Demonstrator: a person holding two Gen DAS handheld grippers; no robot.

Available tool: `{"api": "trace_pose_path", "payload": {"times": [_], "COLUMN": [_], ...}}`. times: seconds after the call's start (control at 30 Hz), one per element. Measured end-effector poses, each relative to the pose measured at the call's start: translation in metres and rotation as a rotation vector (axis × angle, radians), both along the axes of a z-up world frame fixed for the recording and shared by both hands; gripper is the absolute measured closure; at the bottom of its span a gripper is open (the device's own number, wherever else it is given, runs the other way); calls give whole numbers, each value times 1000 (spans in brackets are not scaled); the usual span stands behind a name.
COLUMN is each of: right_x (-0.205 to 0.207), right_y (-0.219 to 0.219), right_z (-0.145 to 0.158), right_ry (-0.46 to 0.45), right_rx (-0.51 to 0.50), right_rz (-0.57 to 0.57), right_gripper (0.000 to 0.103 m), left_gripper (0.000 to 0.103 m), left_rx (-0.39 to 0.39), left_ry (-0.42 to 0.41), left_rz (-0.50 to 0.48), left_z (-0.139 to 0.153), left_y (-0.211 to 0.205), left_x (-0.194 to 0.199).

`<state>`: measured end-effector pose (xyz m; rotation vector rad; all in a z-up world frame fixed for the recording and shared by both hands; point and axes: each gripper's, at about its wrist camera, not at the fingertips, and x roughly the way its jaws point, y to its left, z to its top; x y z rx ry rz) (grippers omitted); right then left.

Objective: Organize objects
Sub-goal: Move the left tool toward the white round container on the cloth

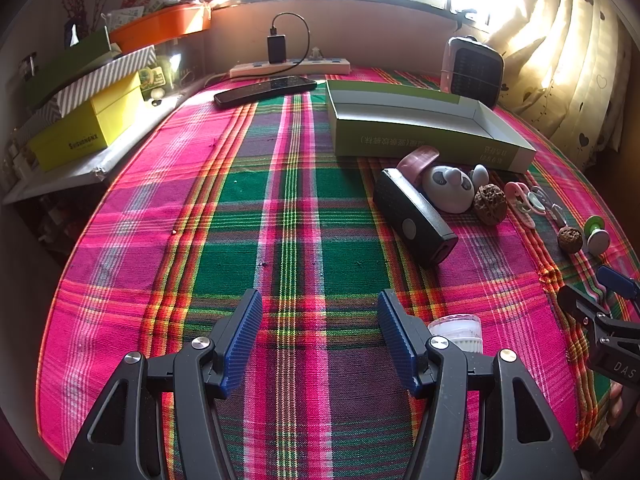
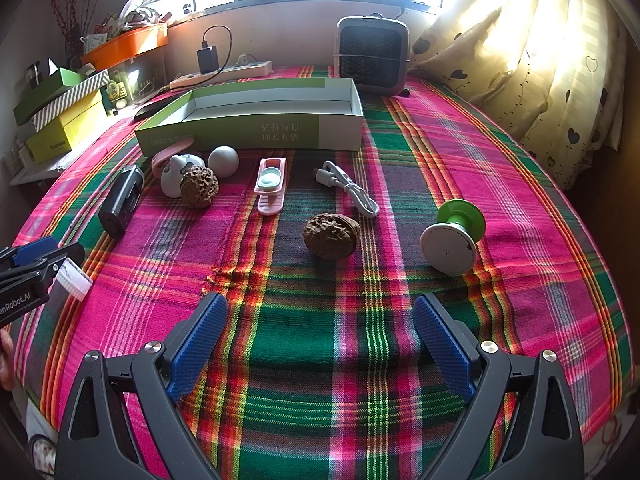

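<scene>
An open green and white box (image 2: 256,120) (image 1: 424,120) lies at the back of the plaid cloth. In front of it lie a black case (image 2: 120,200) (image 1: 416,216), a white panda toy (image 2: 176,176) (image 1: 446,190), two walnuts (image 2: 331,236) (image 2: 199,187), a pink clip (image 2: 271,184), a white cable (image 2: 352,190) and a green and white spool (image 2: 454,238). My right gripper (image 2: 320,340) hovers open in front of the near walnut, nothing between its fingers. My left gripper (image 1: 320,340) is open over bare cloth, a small white jar (image 1: 460,332) just right of its right finger.
A small fan heater (image 2: 372,54) stands at the back. A power strip (image 2: 224,72) with a charger and a dark phone (image 1: 264,90) lie back left. Stacked boxes (image 1: 80,120) and an orange tray (image 1: 160,26) sit on a side shelf. Curtains (image 2: 540,60) hang on the right.
</scene>
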<state>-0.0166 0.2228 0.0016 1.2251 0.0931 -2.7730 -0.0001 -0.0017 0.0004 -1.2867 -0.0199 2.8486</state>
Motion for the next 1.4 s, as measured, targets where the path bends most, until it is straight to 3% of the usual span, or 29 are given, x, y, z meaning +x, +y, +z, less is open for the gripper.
{"api": "trace_pose_path", "payload": {"times": [0.3,0.67,0.93,1.4], "right_x": [4,11,10,-4], "right_y": [2,10,31,71], "right_z": [-1,13,23,24], "right_ry": [-11,62,93,97], "right_rx": [-9,-52,-48,-26], "right_rz": [36,95,43,-82], "right_gripper": [9,9,9,12], "left_gripper": [45,45,45,45], "left_rx": [40,142,207,198], "left_ry": [-16,-27,-25,-20], "left_rz": [-33,-97,-195,-343], "left_z": [0,6,14,25], "left_y": [-9,-18,-12,19], "left_x": [-1,5,14,28]}}
